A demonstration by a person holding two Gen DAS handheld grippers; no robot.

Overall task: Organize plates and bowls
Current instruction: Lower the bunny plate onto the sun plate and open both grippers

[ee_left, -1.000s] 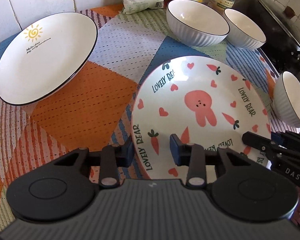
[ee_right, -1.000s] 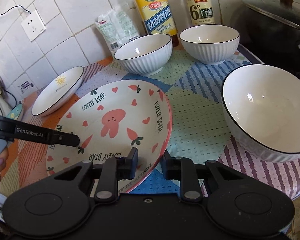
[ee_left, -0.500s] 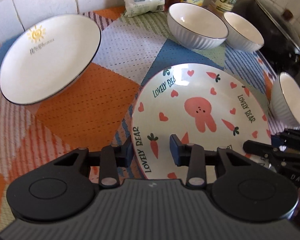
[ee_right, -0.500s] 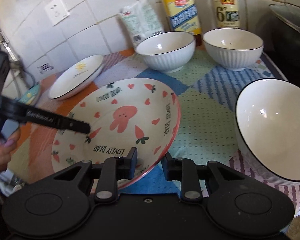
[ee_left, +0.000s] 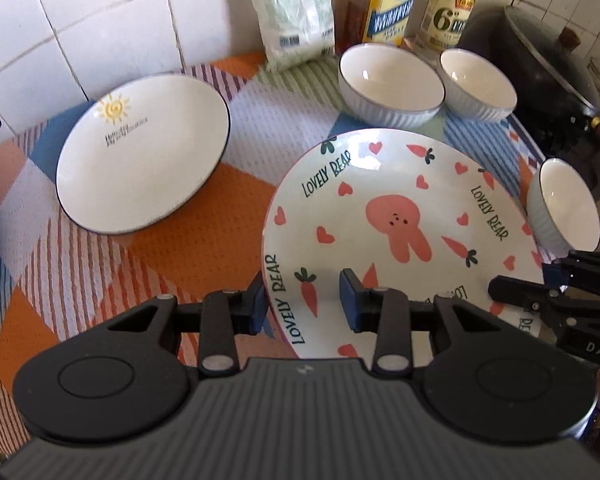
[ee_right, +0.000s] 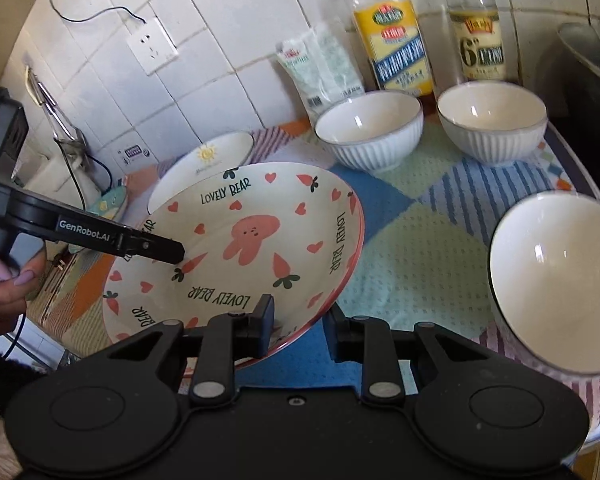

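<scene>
I see sun plate (ee_left: 140, 152) far left on worktop (ee_left: 188, 248). My left gripper (ee_left: 302, 304) pinching near rim of rabbit plate (ee_left: 396, 224), raised, tilted above cloth. My right gripper (ee_right: 300, 324) clamped on its opposite rim. Three white bowls (ee_right: 370, 128) sit right, apart.

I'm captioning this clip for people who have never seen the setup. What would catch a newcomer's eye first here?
The rabbit plate, printed with hearts, carrots and "LOVELY BEAR", sits centre, tilted off the patchwork cloth, its rim gripped by the left gripper and right gripper from opposite sides. Behind it lies the sun plate; three white ribbed bowls stand to the right.
</scene>
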